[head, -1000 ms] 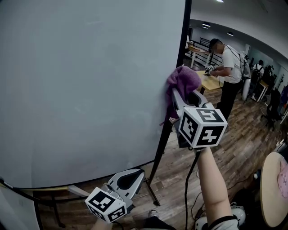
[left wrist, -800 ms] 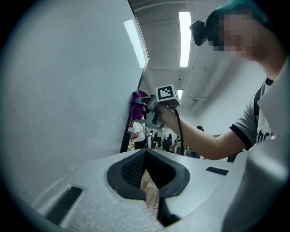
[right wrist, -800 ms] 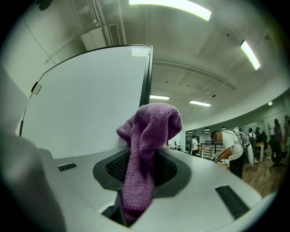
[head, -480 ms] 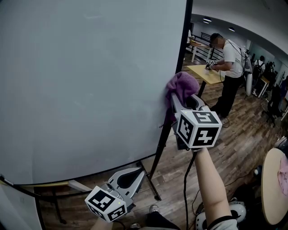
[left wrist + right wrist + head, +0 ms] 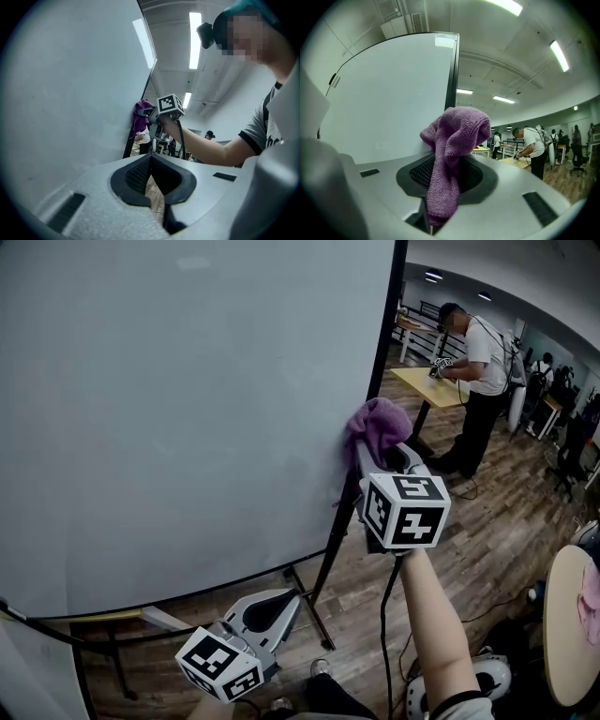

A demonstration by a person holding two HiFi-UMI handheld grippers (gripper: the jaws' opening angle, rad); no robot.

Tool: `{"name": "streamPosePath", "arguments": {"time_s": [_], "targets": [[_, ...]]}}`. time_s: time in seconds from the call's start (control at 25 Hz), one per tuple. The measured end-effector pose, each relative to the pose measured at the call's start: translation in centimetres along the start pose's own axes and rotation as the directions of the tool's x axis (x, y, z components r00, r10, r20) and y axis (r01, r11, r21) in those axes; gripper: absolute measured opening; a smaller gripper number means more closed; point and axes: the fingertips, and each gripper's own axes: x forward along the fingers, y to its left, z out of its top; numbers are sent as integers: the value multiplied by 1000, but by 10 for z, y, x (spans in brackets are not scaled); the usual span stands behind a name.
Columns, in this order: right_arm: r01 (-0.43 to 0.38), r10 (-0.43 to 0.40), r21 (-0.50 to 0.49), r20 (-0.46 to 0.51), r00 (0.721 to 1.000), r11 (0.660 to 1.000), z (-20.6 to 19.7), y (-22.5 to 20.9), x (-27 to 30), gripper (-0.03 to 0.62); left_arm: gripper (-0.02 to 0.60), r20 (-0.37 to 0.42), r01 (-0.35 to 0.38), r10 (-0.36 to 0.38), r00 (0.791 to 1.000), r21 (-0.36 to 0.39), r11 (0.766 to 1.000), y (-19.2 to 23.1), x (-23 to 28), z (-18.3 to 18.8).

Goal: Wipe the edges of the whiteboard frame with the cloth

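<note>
Hiding the tips of the right tool (image 5: 367, 448), the cloth (image 5: 378, 425) is clamped there against the frame (image 5: 397, 296); below it, the left tool (image 5: 289, 601) is closed, empty.

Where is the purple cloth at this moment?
In the head view, the purple cloth is right of centre, held in the right gripper against the right edge of the whiteboard frame.

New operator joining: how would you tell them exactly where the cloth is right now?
Find the big whiteboard filling the left of the head view and follow its dark right frame down to mid-height. There the right gripper holds the cloth: bunched, purple, the only soft coloured thing beside board and frame.
</note>
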Motion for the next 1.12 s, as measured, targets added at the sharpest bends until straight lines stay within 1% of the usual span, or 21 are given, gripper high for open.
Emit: {"name": "streamPosePath", "arguments": {"time_s": [0.2, 0.32, 0.48, 0.6, 1.12], "targets": [[2, -2, 13, -39, 999, 1000, -14, 1, 4, 112, 17, -4, -12, 11, 1000, -7, 1000, 1, -4, 2], [-2, 4, 20, -75, 997, 1000, -32, 1, 5, 112, 17, -4, -16, 16, 1000, -10, 1000, -1, -5, -2], [6, -6, 3, -96, 995, 1000, -52, 4, 5, 112, 17, -5, -18, 18, 1000, -19, 1000, -2, -7, -10], [19, -21, -17, -89, 996, 1000, -55, 5, 4, 112, 17, -11, -19, 19, 1000, -25, 999, -3, -9, -14], [54, -54, -27, -31, 998, 998, -54, 9, 3, 109, 17, -19, -26, 25, 1000, -67, 997, 3, -10, -20]]}}
